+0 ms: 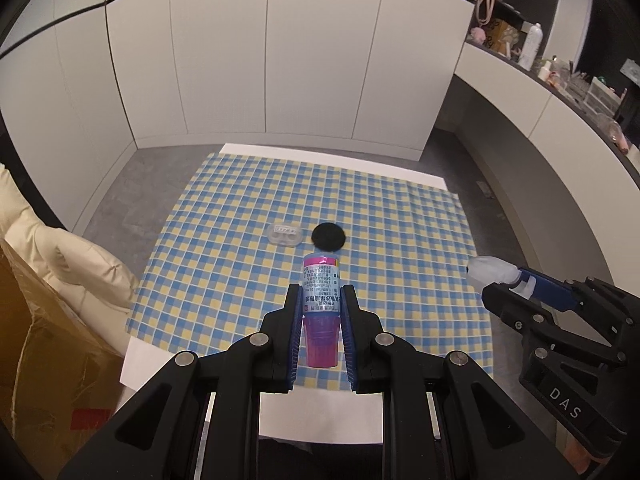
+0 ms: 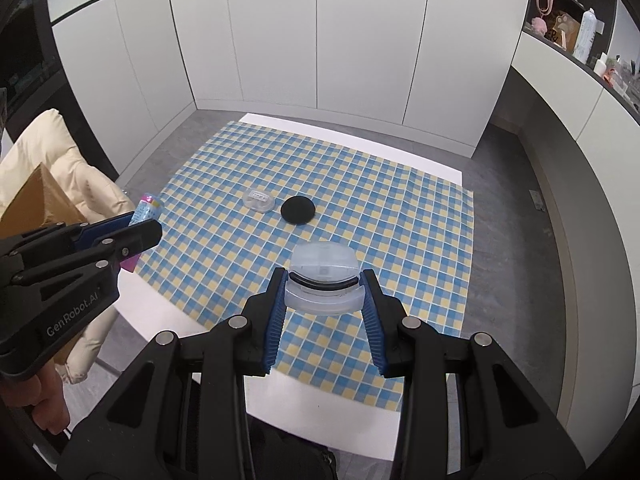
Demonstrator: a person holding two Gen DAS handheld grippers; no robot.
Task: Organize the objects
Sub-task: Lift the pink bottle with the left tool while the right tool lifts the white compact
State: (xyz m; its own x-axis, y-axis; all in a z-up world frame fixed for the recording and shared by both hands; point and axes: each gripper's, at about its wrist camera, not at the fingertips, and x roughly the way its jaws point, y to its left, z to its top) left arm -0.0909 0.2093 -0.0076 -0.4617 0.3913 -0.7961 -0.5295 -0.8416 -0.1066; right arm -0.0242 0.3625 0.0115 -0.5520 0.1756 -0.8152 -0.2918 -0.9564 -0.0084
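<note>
Left wrist: bottle lengthwise along claw, cap nearest.

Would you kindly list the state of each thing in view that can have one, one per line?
Left gripper: shut on the bottle.
Bottle: capped in purple, held above the cloth.
Right gripper: shut on the translucent case.
Translucent case: closed, held above the cloth.
Small clear case: lying flat on the checked cloth.
Black round pad: lying flat beside it.
</note>
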